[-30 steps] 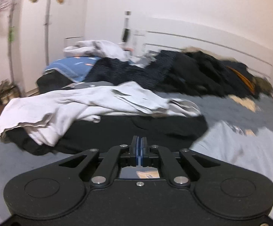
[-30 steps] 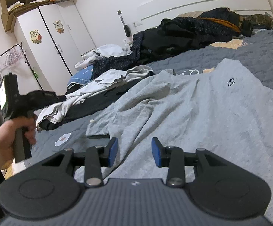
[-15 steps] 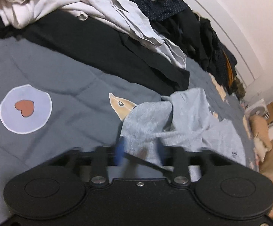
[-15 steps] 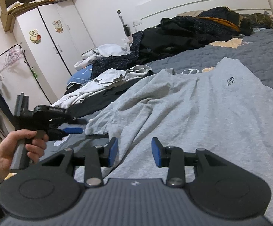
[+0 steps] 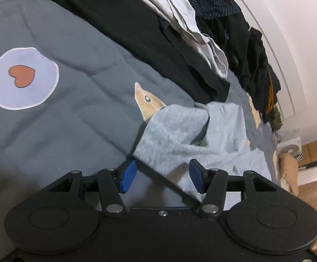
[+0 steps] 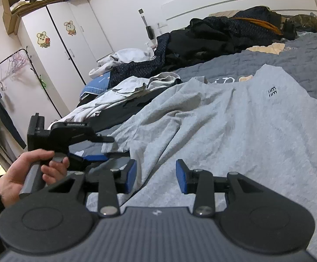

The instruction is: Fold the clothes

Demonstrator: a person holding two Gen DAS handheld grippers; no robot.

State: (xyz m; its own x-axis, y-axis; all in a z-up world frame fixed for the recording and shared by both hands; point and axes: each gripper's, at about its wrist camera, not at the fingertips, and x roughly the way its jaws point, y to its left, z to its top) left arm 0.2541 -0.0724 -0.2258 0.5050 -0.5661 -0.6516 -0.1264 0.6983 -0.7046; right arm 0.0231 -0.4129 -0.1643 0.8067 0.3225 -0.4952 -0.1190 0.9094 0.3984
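A light grey T-shirt (image 6: 224, 120) lies spread on the grey bedcover (image 6: 300, 54), its small dark logo facing up. In the left wrist view its rumpled near corner (image 5: 180, 135) reaches down between the blue pads. My left gripper (image 5: 161, 174) is open around that corner, and the pads do not press on the cloth. The right wrist view shows a hand (image 6: 27, 170) holding the left gripper (image 6: 106, 148) low at the shirt's left edge. My right gripper (image 6: 156, 175) is open just above the shirt's near hem, with nothing held.
A black garment (image 5: 136, 32) and a white one (image 5: 180, 15) lie beyond the shirt. Dark clothes (image 6: 224, 35) are heaped by the headboard. A white wardrobe (image 6: 71, 43) and a clothes rack (image 6: 16, 61) stand at the left. A fan (image 5: 289, 148) sits on the floor.
My left gripper has opened from shut, dropped towards the bed and rolled, and now sits at the shirt's corner. The right gripper has not moved.
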